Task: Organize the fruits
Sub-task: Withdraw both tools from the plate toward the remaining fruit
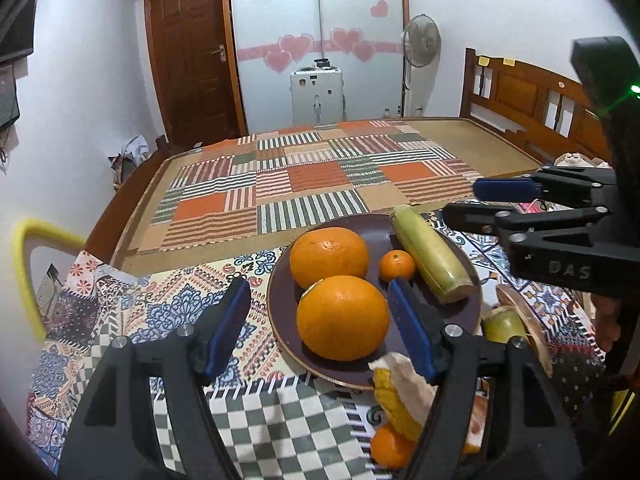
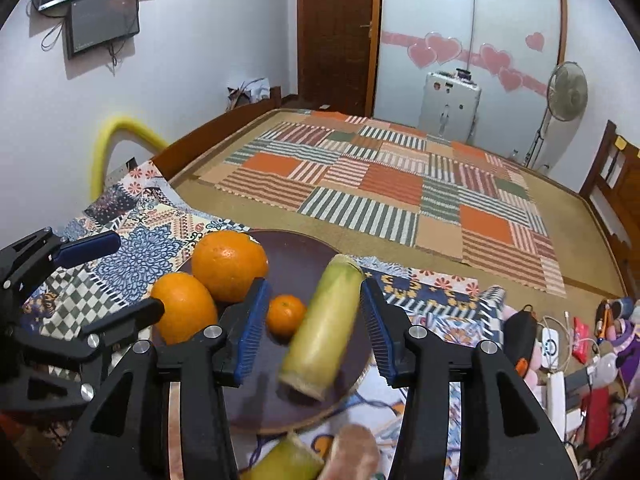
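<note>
Both grippers stand open, empty. Just ahead of the left gripper (image 1: 316,320) a large orange (image 1: 343,317) sits on the brown plate (image 1: 280,316); between the right gripper's (image 2: 316,332) fingers lies a corn cob (image 2: 322,328), untouched.

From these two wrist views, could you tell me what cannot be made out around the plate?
- Small orange, left wrist view: mostly hidden by the left gripper and a yellow item whose identity is unclear.
- Green piece and tan object, right wrist view: blurred, cut off by the bottom edge.
- Plate near rim, right wrist view: covered by the right gripper.
</note>
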Available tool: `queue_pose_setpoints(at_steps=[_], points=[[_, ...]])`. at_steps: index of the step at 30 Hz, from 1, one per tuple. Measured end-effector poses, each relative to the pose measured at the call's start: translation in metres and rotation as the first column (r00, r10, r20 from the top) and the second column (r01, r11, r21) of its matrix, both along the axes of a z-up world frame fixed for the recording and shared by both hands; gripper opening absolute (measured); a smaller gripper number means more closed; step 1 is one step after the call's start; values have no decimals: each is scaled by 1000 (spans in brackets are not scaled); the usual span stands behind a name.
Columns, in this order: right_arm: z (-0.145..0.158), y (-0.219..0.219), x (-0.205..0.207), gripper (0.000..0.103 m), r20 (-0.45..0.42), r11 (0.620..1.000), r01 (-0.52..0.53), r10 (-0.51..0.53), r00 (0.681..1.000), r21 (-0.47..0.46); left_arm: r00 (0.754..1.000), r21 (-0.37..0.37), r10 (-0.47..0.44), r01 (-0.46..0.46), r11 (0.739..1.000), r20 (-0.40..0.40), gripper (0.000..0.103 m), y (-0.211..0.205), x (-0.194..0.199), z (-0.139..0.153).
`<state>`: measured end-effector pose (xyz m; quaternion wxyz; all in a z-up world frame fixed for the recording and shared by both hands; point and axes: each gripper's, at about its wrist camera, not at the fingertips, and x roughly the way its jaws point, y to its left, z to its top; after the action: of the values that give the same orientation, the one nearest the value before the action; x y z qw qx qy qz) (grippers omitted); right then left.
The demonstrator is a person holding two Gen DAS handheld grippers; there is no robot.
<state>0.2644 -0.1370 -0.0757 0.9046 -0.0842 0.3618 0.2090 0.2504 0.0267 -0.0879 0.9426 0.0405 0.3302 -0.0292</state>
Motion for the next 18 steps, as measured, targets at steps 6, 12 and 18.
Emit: queue_pose_setpoints(at_steps=[6,12,18], points=[[14,-16,-37,45,35,1000,21,-21,999,20,1000,-8,-1,1,1000,0,72,-3,-26,8],[17,-26,-74,48,67,999,37,-38,997,15,1000,-6,-12,12,1000,-6,76,-7,-59,7],[4,-35,-106,56,77,999,53,-54,996,11,999,-9,-17,17,1000,-33,78,-10,-88,-4]])
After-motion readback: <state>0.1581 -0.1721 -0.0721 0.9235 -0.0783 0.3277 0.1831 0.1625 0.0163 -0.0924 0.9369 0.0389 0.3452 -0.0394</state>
